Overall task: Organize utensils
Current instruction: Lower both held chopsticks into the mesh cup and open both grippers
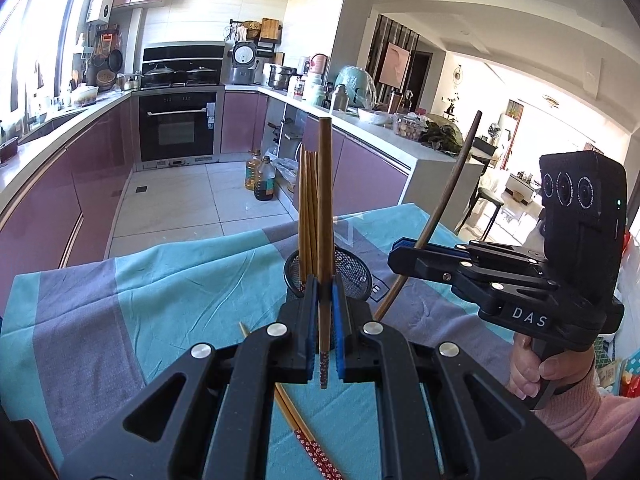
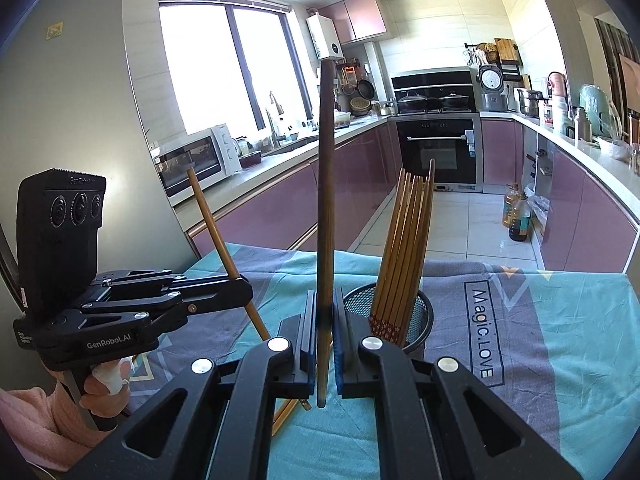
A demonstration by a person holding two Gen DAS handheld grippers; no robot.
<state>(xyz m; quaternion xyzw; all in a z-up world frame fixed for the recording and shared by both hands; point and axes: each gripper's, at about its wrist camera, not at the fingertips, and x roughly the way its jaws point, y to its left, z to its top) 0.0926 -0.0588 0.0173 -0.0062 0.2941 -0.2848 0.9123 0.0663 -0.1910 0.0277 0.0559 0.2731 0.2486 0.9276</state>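
My left gripper [image 1: 325, 286] is shut on a brown chopstick [image 1: 324, 200] that stands upright, its red patterned end hanging below the pads. Just behind it a black mesh cup [image 1: 356, 276] holds several wooden chopsticks [image 1: 308, 208]. At the right of the left wrist view, my right gripper [image 1: 402, 255] is shut on a dark, thin chopstick [image 1: 452, 184] that leans to the right. In the right wrist view that chopstick [image 2: 326, 200] stands upright between the right gripper's [image 2: 325, 298] pads, left of the mesh cup [image 2: 420, 314]. Further left, the left gripper [image 2: 245, 289] grips its chopstick [image 2: 216, 232].
Loose chopsticks [image 1: 308, 436] lie on the teal and grey tablecloth [image 1: 160, 288] under the grippers, and show again as loose chopsticks [image 2: 286, 416] near the front edge. Hands in pink sleeves hold both gripper handles. Beyond the table are the kitchen floor, purple cabinets and oil bottles [image 1: 262, 178].
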